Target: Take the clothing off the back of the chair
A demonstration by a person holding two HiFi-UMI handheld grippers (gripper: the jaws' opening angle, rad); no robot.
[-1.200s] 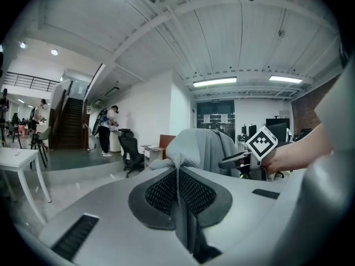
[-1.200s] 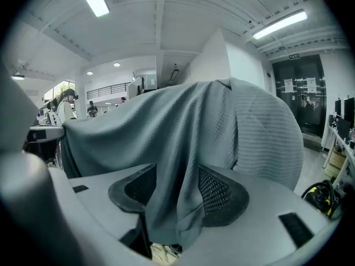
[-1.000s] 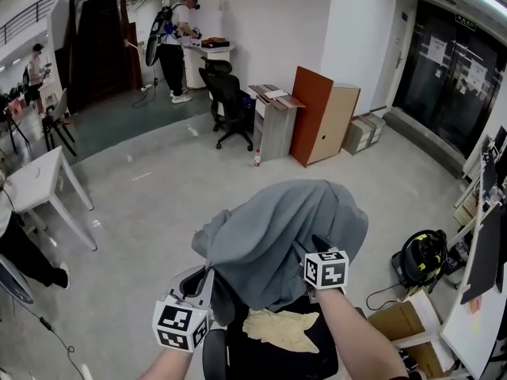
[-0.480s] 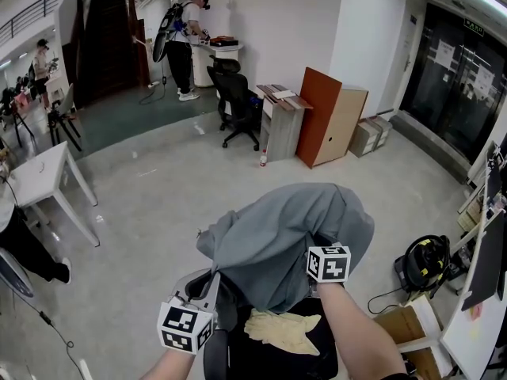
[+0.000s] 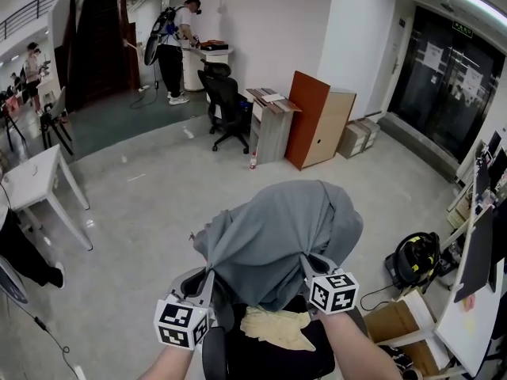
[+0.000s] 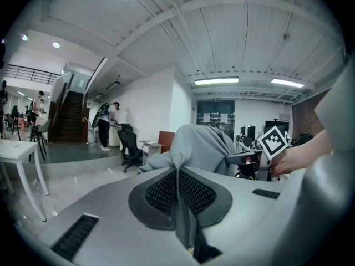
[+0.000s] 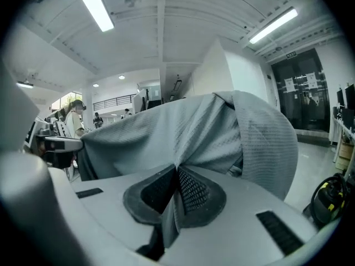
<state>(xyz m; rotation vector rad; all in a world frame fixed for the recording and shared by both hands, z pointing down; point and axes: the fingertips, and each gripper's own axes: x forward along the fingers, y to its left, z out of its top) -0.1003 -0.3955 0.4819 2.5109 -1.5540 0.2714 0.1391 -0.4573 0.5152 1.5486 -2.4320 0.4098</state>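
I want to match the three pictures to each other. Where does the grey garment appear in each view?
Head view: the grey garment hangs draped in the lower middle.
Left gripper view: it is in the middle, slightly right, one corner running down to the centre.
Right gripper view: it fills the middle.
Shared landmark: the dark glass doors, seen in all three.

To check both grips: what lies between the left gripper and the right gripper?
In the head view, the grey knitted garment stretches between the left gripper and right gripper, both shut on it; below lies a crumpled cream cloth.
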